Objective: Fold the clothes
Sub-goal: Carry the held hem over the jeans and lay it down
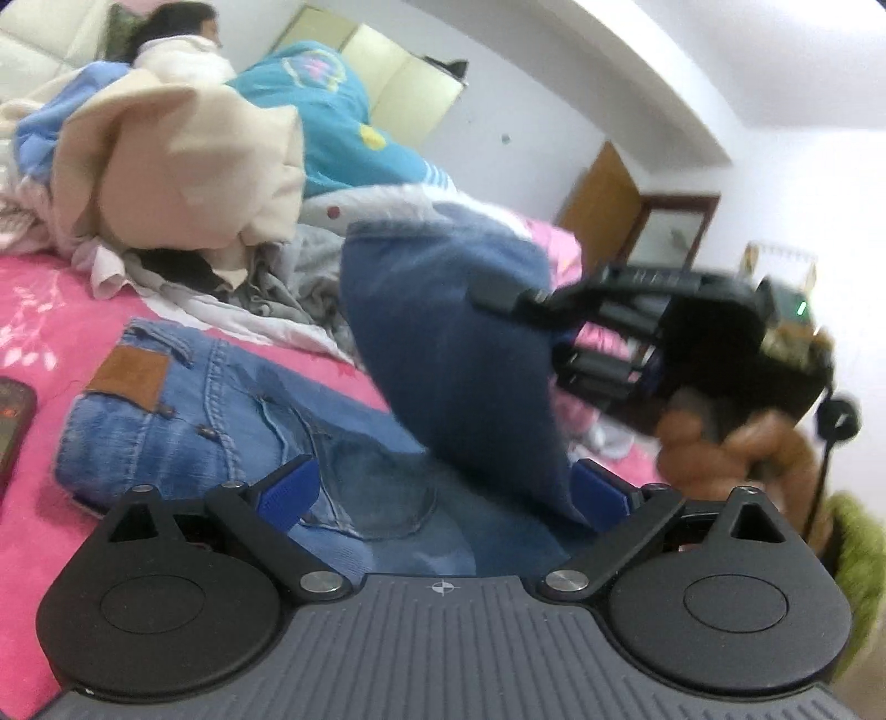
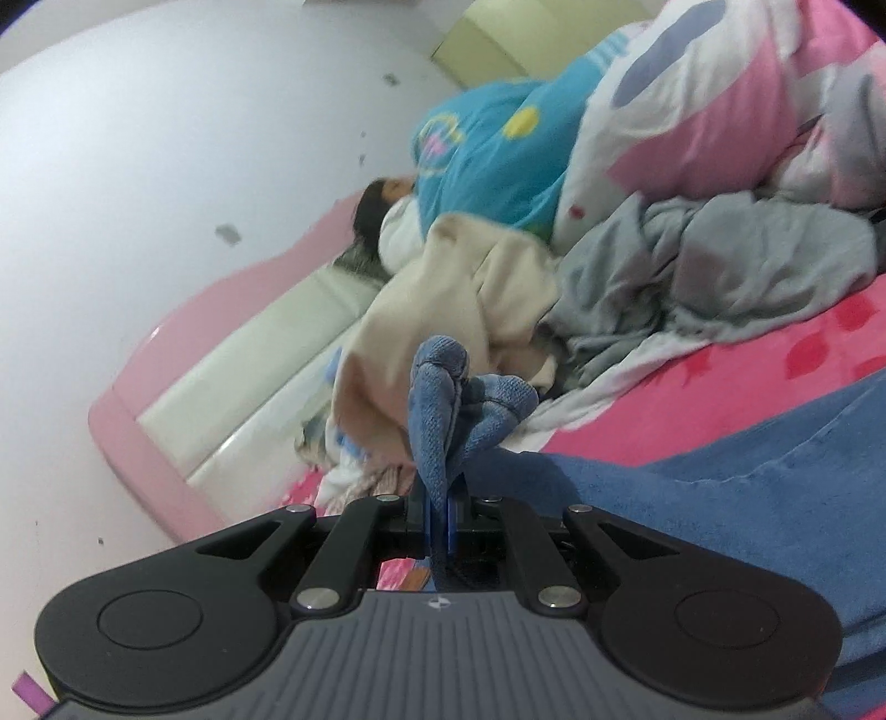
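Observation:
Blue jeans (image 1: pixel 183 410) with a brown leather patch lie on the pink bed sheet (image 1: pixel 50 310). One leg (image 1: pixel 454 354) is lifted and folded up over them. My right gripper (image 1: pixel 501 293) is shut on that leg's hem; in the right wrist view (image 2: pixel 440 504) the bunched denim hem (image 2: pixel 448 399) sticks out between the closed fingers. My left gripper (image 1: pixel 443 490) is open and empty, low over the jeans, its blue pads on either side of the hanging leg.
A heap of clothes lies beyond the jeans: a cream garment (image 1: pixel 183 166), grey cloth (image 2: pixel 720 266) and a turquoise blanket (image 1: pixel 338 116). A person (image 1: pixel 177 27) lies at the bed's head. A dark device (image 1: pixel 11 426) sits at the left edge. A wooden door (image 1: pixel 598 199) stands at the right.

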Available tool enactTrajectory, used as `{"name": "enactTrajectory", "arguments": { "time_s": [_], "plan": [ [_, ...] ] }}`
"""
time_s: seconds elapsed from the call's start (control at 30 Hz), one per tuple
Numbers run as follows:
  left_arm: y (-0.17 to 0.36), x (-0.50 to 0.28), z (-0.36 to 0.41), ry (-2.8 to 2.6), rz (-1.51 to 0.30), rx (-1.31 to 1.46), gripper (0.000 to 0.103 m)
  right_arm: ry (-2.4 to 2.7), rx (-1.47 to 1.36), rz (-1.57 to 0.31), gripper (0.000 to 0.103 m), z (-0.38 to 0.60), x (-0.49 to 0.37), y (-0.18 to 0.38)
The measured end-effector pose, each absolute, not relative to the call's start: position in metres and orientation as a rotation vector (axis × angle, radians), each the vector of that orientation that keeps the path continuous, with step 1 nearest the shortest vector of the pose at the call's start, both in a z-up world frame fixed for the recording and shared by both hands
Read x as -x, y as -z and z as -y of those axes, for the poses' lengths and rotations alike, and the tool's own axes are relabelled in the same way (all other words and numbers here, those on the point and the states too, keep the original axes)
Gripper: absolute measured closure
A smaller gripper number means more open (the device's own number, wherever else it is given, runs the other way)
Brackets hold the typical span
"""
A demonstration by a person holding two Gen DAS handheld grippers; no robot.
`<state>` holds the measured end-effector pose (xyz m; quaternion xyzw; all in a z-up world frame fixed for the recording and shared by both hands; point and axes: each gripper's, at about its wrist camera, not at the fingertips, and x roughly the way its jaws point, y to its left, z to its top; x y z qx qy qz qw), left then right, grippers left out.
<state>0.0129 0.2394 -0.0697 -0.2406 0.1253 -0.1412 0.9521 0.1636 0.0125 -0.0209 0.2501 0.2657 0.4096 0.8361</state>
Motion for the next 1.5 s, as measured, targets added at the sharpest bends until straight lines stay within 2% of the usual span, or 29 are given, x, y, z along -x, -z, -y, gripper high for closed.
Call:
{"name": "enactTrajectory", "arguments": {
  "time_s": [0.4, 1.0, 1.5],
  "plan": [
    [0.054, 0.029, -0.286, 0.306, -0.118, 0.591, 0.005, -0.924, -0.268, -0.577, 0.098, -0.087, -0.152, 0.029],
    [0.062, 0.047, -0.316, 0.278, -0.130, 0.667, 0.005, -0.809, 0.841, -0.115, 0.098, -0.188, -0.041, 0.099],
    [0.073, 0.045, -0.325, 0.226, -0.152, 0.718, 0.005, -0.743, 1.004, 0.027, 0.096, -0.200, -0.023, 0.122]
  ]
}}
